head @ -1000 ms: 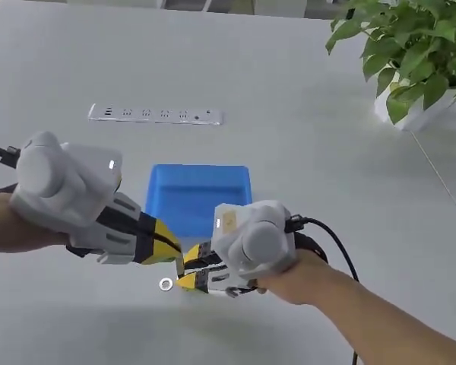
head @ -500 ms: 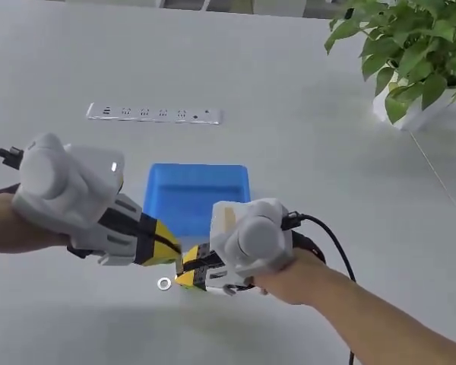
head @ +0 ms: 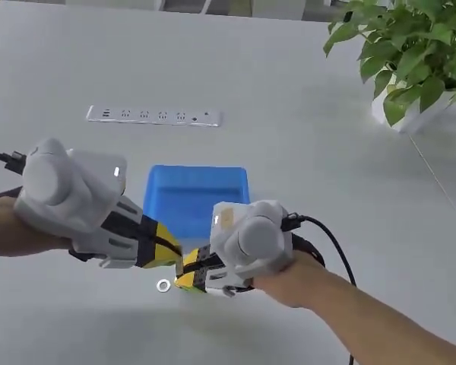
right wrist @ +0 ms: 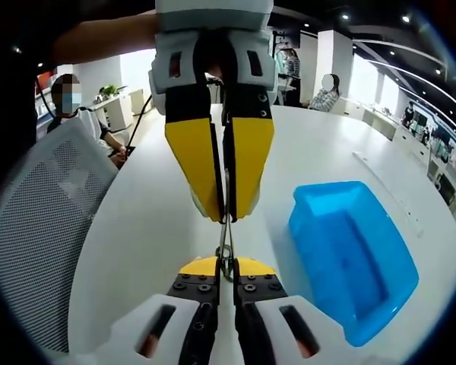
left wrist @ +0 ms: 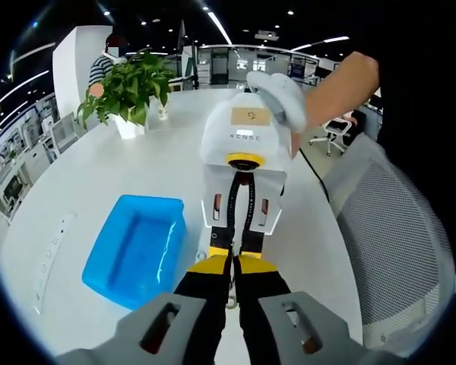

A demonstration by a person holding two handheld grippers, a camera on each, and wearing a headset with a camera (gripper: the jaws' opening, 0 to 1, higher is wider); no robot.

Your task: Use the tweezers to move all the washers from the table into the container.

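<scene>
One steel washer point(head: 163, 286) lies on the white table just left of the two gripper tips. The blue container point(head: 196, 173) stands right behind them and looks empty. My left gripper point(head: 173, 255) comes in from the left and my right gripper point(head: 184, 278) from the right, tip to tip. In the right gripper view thin metal tweezers point(right wrist: 226, 239) run between the left gripper's yellow fingers point(right wrist: 247, 163) and my right gripper's point(right wrist: 226, 268) own shut jaws. Both grippers are shut on the tweezers. The tweezers' tips are hidden.
A white power strip point(head: 153, 115) lies beyond the container. A potted plant point(head: 410, 53) stands at the far right. A cable point(head: 330, 243) trails from the right gripper. A mesh chair point(left wrist: 399, 243) stands at the table's edge, and people sit in the background.
</scene>
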